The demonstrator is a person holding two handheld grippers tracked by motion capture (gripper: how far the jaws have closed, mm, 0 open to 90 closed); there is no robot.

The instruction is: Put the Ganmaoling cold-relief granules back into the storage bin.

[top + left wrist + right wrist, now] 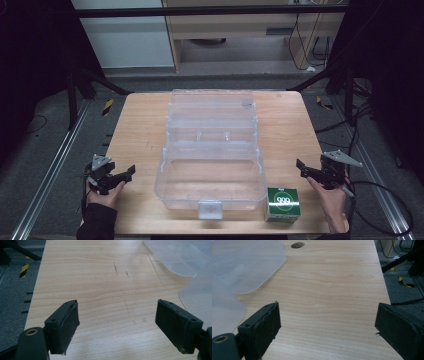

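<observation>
A wooden bench (140, 130) carries a clear plastic case (210, 185), lid (212, 107) thrown open toward 12 o'clock. The case sits at the bench's middle, its latch tab (210, 210) at the 6 o'clock edge. Its tub holds nothing that can be made out. Just beside the tub's corner, at about 5 o'clock, stands a small green box (283, 203) with a white ring and digits on top.

The left claw (125, 176) sits at 8 o'clock on the bench, held in a hand (102, 195) in a dark sleeve, jaws aimed toward the case. The jaws stand wide apart with nothing between them. In the left gripper view the left claw (117, 325) looks across bare wood, the case's clear edge (197, 290) at its 2 o'clock.

The right claw (306, 169) is at 4 o'clock, near the bench's edge, in the other hand (330, 197). It points toward the case, above the green box and apart from it. Its jaws also gape, holding nothing. In the right gripper view the right claw (327, 332) faces open wood, the clear plastic (242, 267) at its 10 o'clock and a small round hole (297, 245) in the bench at 12 o'clock.

Cables (380, 200) trail over the floor at the right.
</observation>
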